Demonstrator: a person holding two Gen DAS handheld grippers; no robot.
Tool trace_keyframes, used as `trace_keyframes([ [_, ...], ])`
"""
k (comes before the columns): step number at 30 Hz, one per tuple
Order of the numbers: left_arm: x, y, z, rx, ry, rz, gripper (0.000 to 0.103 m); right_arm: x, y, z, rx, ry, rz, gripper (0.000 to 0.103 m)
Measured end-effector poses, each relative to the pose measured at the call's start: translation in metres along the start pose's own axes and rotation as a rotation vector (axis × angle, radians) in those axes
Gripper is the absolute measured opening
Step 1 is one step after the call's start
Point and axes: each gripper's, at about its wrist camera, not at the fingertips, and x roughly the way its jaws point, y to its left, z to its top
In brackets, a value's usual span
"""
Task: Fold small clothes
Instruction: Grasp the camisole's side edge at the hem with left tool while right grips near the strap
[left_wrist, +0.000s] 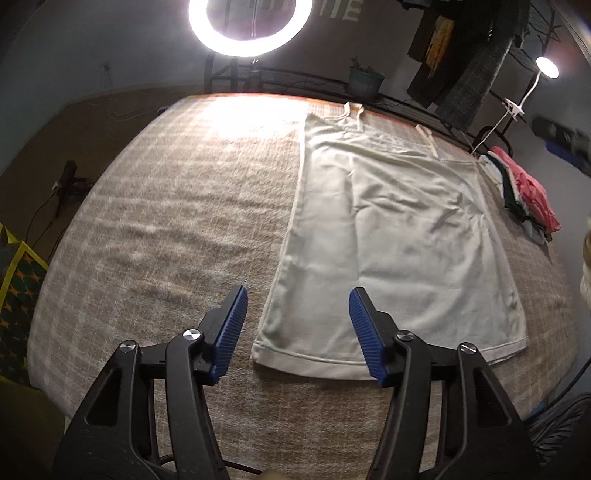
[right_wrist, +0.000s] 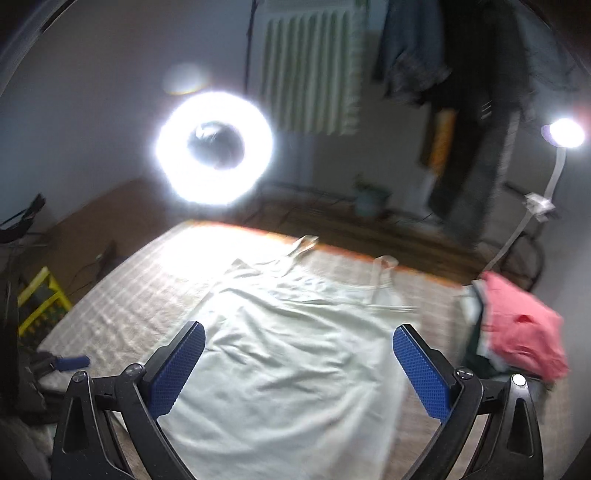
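A white strappy top (left_wrist: 391, 229) lies spread flat on the beige checked table cover (left_wrist: 166, 221), its straps at the far edge and its hem nearest me. My left gripper (left_wrist: 297, 295) is open and empty, just above the hem's left corner. In the right wrist view the top (right_wrist: 295, 354) fills the middle. My right gripper (right_wrist: 299, 332) is open and empty, held above the top's middle. The left gripper's blue pads (right_wrist: 72, 362) show at the far left of that view.
A pile of folded clothes with a pink piece on top (left_wrist: 532, 188) sits at the table's right edge, also in the right wrist view (right_wrist: 517, 328). A ring light (left_wrist: 249, 22) and a small lamp (left_wrist: 546, 66) stand behind the far edge. Clothes hang at the back right.
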Motion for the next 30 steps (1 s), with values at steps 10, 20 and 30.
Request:
trace_keyframes([
  [10, 0.038, 0.022, -0.005, -0.044, 0.114, -0.004, 0.044, 0.149, 0.031, 0.054, 0.117, 0.210, 0.193, 0.072],
  [20, 0.056, 0.033, -0.009, -0.120, 0.191, -0.084, 0.013, 0.266, 0.080, 0.069, 0.139, 0.386, 0.248, 0.048],
  [30, 0.052, 0.023, -0.005, -0.099, 0.172, -0.142, 0.001, 0.324, 0.095, 0.081, 0.090, 0.460, 0.114, 0.041],
])
